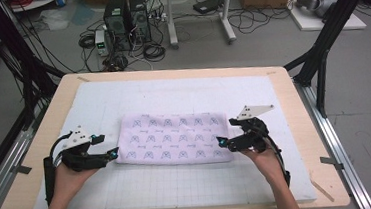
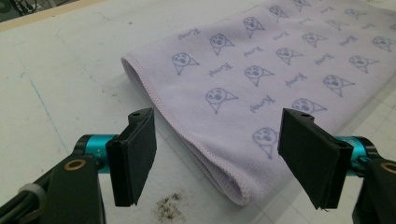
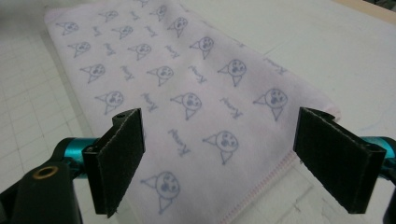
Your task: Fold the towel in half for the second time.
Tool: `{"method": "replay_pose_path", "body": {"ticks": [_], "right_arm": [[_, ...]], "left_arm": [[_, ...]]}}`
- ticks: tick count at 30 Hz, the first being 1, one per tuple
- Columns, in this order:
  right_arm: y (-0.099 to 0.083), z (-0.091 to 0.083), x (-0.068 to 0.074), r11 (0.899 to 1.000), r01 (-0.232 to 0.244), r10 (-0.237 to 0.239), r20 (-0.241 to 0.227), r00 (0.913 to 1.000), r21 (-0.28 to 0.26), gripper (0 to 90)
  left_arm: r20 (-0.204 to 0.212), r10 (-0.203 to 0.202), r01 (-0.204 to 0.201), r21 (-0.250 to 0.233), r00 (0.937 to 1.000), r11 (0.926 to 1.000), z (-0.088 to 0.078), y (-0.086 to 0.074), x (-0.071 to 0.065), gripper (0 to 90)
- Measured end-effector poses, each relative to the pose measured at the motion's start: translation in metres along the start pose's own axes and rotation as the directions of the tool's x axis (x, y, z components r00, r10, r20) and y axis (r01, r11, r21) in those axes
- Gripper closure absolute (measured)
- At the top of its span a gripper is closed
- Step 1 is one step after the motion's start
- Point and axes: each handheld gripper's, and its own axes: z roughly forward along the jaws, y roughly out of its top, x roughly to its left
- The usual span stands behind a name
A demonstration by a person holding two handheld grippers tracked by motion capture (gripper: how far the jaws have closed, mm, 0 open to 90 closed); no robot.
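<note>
The left tool (image 1: pixel 113 152) sat low over the mat with its jaws spread wide and nothing pinched between them. In the left gripper view its two black pads (image 2: pixel 135 156) stood well apart, with the near left corner of the folded cloth (image 2: pixel 261 88) lying between and beyond them, untouched by either pad. The right tool (image 1: pixel 221 141) mirrored it at the other end, its jaws likewise spread and clear of the fabric. In the right gripper view its pads (image 3: pixel 119 161) framed the near right corner of the cloth (image 3: pixel 187 107), which lay flat beneath them, its stitched hem running along the near edge.

Each tool was carried in one of the person's hands, the left hand (image 1: pixel 69 178) and the right hand (image 1: pixel 264 159), with forearms coming in from the near side.

The cloth (image 1: pixel 173 138) was pale lilac, printed with small repeated face figures and script, and folded into a long rectangle. It lay across the middle of the white gridded mat (image 1: pixel 180 185), long side running left to right, with one tool at each short end. A small dark smudge (image 2: pixel 169 204) marked the mat just near the left tool.

The mat covered most of the pale wooden worktop (image 1: pixel 293 101). Beyond the worktop's far edge, on the floor, stood two dark computer towers (image 1: pixel 127 21) among tangled cables.
</note>
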Motion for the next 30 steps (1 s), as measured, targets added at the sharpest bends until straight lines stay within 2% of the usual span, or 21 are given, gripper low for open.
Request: {"method": "replay_pose_path", "body": {"ticks": [15,30], "right_arm": [[-0.034,-0.029,0.000,0.999,-0.044,0.045,0.040,0.9982,-0.026,12.7],[-0.055,-0.050,0.006,0.998,-0.050,0.053,0.069,0.9962,-0.049,12.5]], "left_arm": [[-0.030,0.014,-0.014,-0.005,0.9995,0.9999,-0.020,-0.013,-0.007,26.0],[-0.035,0.022,-0.022,-0.001,0.9991,0.9998,-0.031,-0.022,-0.015,25.8]]}}
